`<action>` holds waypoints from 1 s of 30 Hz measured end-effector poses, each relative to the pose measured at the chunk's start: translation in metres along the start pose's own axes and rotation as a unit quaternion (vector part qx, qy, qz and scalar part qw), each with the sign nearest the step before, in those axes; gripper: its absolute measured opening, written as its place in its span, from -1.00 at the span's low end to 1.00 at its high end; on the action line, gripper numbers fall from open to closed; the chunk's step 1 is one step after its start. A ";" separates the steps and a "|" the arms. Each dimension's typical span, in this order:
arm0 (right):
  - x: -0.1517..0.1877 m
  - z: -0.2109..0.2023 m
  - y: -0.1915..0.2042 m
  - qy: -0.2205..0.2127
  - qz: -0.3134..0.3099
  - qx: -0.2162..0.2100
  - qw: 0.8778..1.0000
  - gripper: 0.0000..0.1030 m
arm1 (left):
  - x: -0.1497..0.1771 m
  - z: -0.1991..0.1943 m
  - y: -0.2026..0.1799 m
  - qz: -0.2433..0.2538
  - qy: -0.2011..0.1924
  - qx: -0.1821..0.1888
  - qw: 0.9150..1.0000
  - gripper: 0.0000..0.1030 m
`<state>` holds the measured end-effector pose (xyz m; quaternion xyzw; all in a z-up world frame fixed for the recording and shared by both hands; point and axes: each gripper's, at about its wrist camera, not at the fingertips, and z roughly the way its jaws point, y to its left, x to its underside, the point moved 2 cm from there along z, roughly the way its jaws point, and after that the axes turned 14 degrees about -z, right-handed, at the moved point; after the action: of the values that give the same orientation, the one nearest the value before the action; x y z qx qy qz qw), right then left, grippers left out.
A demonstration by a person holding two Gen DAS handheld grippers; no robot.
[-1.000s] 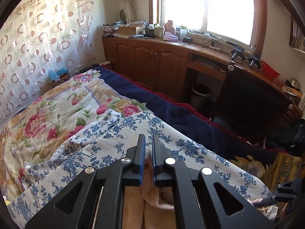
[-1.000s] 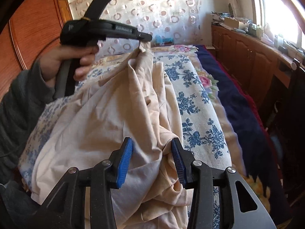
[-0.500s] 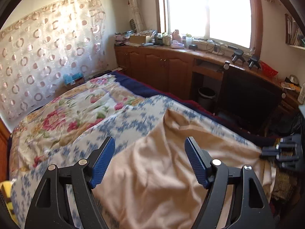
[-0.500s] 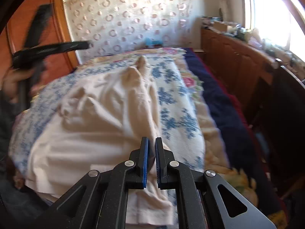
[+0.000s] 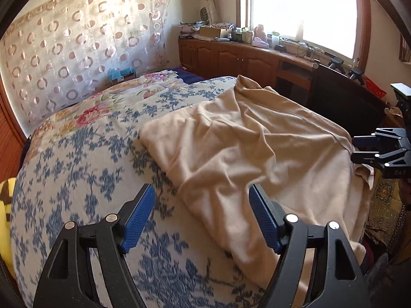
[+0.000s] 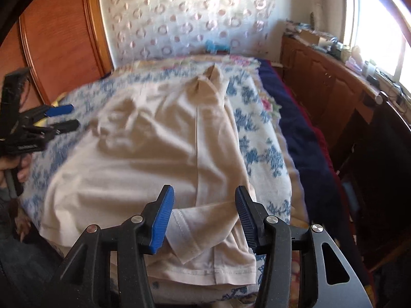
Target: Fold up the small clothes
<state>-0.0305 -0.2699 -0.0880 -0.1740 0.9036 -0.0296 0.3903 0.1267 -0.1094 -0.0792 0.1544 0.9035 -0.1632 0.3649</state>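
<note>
A beige shirt lies spread and creased on the blue-flowered bedspread. My left gripper hovers open over the shirt's near left edge, with nothing between its pads. My right gripper is over the shirt's near hem, its jaws opening. A folded sleeve lies below and between the blue pads, which do not press on it. Each gripper shows in the other's view: the right gripper at the bed's right edge, the left gripper open at the left, held by a hand.
A navy blanket runs along the bed's window side. Wooden cabinets with a cluttered top stand under the window, with a dark chair beside the bed. A wooden wardrobe and a circle-patterned curtain stand behind the bed.
The left gripper let go of the raised shirt, opened and drew back to the left. The shirt dropped flat on the bed. The right gripper shut at the near hem, then opened.
</note>
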 end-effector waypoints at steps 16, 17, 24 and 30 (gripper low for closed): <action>0.015 -0.020 -0.037 0.052 -0.051 0.017 0.997 -1.00 | 0.044 -0.014 0.000 -0.016 0.019 0.004 1.000 0.48; 0.014 -0.021 -0.039 0.045 -0.041 0.015 0.998 -0.98 | 0.045 -0.014 -0.001 -0.015 0.020 0.005 1.000 0.48; 0.014 -0.023 -0.026 0.001 -0.019 -0.012 1.000 0.07 | 0.052 -0.017 -0.002 -0.015 0.023 0.004 1.000 0.48; 0.023 -0.010 -0.025 0.012 -0.018 -0.024 0.999 0.07 | 0.056 -0.017 -0.003 -0.016 0.026 0.004 1.000 0.48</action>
<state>-0.0451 -0.3020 -0.0925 -0.1994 0.9054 -0.0174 0.3743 0.0769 -0.0963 -0.1073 0.1460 0.9145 -0.1684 0.3377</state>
